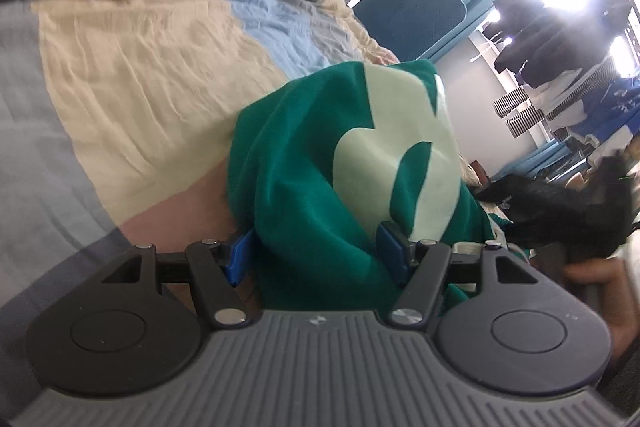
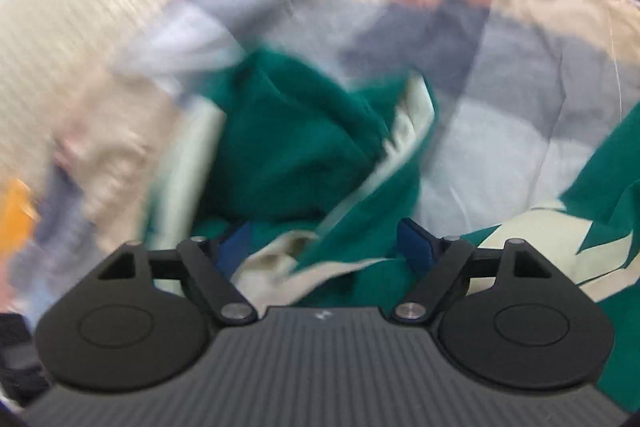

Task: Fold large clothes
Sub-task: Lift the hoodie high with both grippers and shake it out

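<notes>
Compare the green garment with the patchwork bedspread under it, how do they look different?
The green garment with pale cream shapes is bunched and hanging between claw fingers; the patchwork bedspread in cream, blue and grey blocks lies spread out. The garment's colour is saturated, the bedspread's is pastel. Both are soft, wrinkled fabric.

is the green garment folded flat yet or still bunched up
Bunched, not folded. The green garment hangs in a crumpled heap over the bedspread, and in the blurred right wrist view it lies in loose twisted folds.

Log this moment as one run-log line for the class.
task: fold large clothes | left tool: green garment bunched between fingers, grip unclear | right tool: same, view blurred | surface: patchwork bedspread
</notes>
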The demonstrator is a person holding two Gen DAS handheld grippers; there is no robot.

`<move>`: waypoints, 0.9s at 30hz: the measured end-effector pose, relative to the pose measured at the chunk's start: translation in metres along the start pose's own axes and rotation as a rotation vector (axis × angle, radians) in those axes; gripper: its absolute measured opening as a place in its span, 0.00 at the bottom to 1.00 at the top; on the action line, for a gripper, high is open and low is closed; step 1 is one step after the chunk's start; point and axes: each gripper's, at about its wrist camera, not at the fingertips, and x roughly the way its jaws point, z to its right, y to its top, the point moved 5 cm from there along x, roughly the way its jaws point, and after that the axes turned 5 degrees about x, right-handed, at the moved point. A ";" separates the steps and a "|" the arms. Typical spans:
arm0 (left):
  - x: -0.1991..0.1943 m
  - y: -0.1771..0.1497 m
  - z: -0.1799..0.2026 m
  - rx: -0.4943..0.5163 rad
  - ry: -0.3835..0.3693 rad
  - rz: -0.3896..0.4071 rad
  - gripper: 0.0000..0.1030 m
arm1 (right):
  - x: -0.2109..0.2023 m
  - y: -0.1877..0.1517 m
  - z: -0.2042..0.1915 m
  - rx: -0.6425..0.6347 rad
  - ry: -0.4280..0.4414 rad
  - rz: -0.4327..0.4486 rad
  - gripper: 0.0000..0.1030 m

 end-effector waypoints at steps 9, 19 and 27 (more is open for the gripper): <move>0.017 0.003 0.009 0.062 -0.018 -0.004 0.37 | 0.035 -0.032 0.000 -0.014 0.065 -0.090 0.31; -0.061 0.027 0.070 0.247 -0.074 0.182 0.11 | -0.129 -0.054 -0.041 -0.059 0.106 0.346 0.16; -0.168 0.045 0.150 0.239 -0.189 0.323 0.11 | -0.319 -0.087 -0.065 -0.111 0.132 0.670 0.15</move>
